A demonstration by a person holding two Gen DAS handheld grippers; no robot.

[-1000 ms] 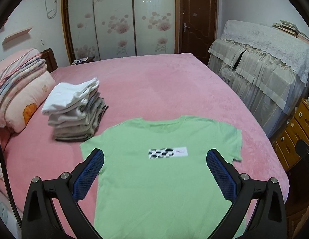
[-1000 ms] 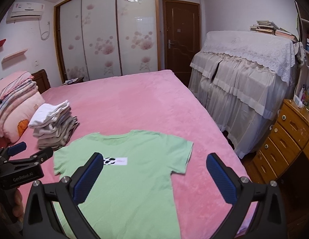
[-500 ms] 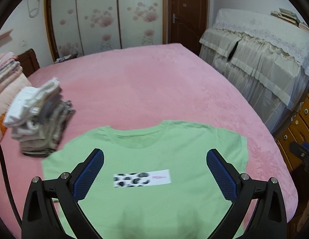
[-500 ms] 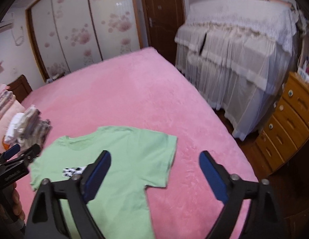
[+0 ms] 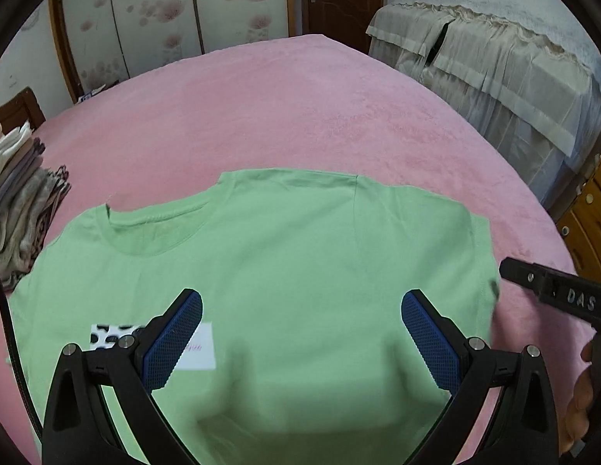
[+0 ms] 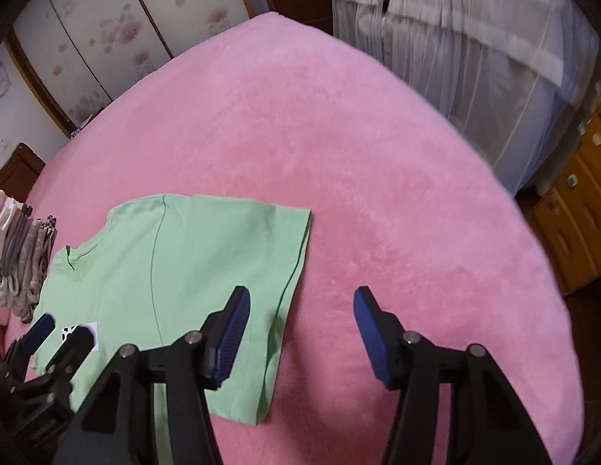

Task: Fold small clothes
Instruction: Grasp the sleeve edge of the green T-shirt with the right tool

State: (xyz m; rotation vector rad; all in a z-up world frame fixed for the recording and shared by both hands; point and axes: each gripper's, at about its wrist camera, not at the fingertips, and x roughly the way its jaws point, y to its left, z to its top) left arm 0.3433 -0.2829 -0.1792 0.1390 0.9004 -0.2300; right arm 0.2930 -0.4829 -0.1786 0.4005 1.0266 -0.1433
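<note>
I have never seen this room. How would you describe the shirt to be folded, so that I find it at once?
Look at the large pink bed that fills the room. Near its front edge a light green T-shirt lies spread flat, with a small white label with black spots on it. The pile of folded clothes beside it is white, grey and beige; only this garment is green and unfolded.

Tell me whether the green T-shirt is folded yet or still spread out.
Spread out, not folded. The green T-shirt lies flat on the pink bed cover, neckline and one sleeve showing, no layer doubled over.
</note>
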